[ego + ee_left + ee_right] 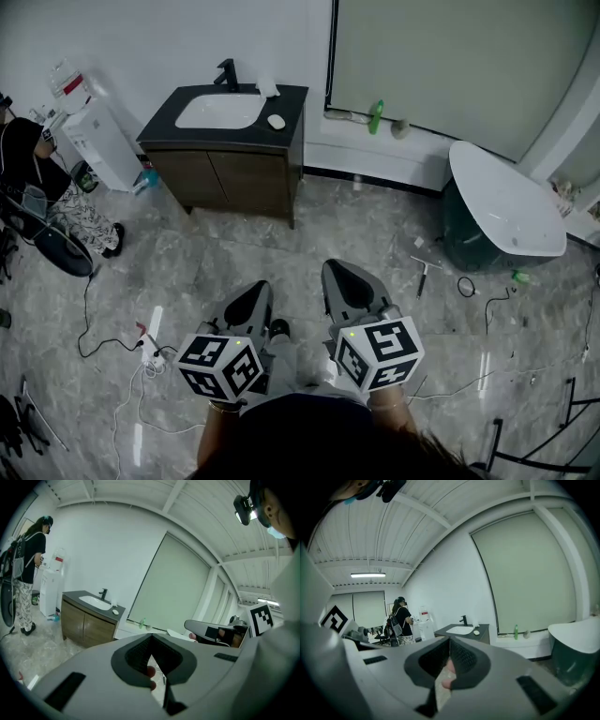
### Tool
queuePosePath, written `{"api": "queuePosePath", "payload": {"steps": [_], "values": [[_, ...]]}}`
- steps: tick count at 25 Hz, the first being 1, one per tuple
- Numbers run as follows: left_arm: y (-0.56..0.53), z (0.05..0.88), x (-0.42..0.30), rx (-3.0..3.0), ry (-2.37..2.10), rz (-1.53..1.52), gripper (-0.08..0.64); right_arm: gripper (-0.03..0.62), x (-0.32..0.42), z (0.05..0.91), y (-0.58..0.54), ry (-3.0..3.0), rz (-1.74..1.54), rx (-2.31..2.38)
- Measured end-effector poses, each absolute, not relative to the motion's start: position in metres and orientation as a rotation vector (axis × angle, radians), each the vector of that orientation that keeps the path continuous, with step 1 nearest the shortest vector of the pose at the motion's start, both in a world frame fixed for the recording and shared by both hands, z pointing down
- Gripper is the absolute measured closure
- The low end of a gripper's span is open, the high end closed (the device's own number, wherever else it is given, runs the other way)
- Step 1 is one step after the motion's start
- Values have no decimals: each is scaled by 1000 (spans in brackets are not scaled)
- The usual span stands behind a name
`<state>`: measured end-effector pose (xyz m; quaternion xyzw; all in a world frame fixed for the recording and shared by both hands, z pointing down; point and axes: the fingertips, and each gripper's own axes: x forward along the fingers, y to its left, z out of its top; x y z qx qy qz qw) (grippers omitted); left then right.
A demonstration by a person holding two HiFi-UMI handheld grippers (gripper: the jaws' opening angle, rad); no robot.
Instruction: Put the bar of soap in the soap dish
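The left gripper (251,302) is being held low in front of the person, above the marbled floor (375,234), and its jaws are being kept together: in the left gripper view the two dark ribbed pads are meeting at the tip, and nothing is being gripped or touched by them. The right gripper (345,281) is being held just beside it, on the person's right, pointing the same way; its jaws are likewise being kept fully closed, pad against pad, with no object between them. Both grippers are being carried well apart from the vanity cabinet (225,173), which is being shown against the far wall with a dark countertop, a white basin (220,111) and a black faucet (228,73). A small pale oval object (276,122) is being shown on the countertop just to the right of the basin, near the front edge, and a second small white item (268,87) is being shown farther back, beside the faucet. At this distance it cannot be told which of the two is the bar of soap and which the soap dish. Neither item is being touched by a gripper. A white bathtub (506,202) is being shown to the right, and a green bottle (376,116) is being shown upright on the ledge between the vanity cabinet and the bathtub. A second person (28,159) is being shown at the left edge, beside a white water dispenser (98,141).
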<state>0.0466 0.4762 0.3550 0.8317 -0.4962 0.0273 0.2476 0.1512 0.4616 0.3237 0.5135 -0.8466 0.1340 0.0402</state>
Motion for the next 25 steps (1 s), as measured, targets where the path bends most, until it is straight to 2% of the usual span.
{"api": "queuePosePath", "payload": {"steps": [13, 25], "values": [[289, 332, -26, 2322, -1319, 33, 566, 577, 87, 300, 284, -2564, 331, 1652], [170, 355, -58, 2283, -1328, 33, 566, 577, 63, 327, 167, -2515, 332, 1647]]}}
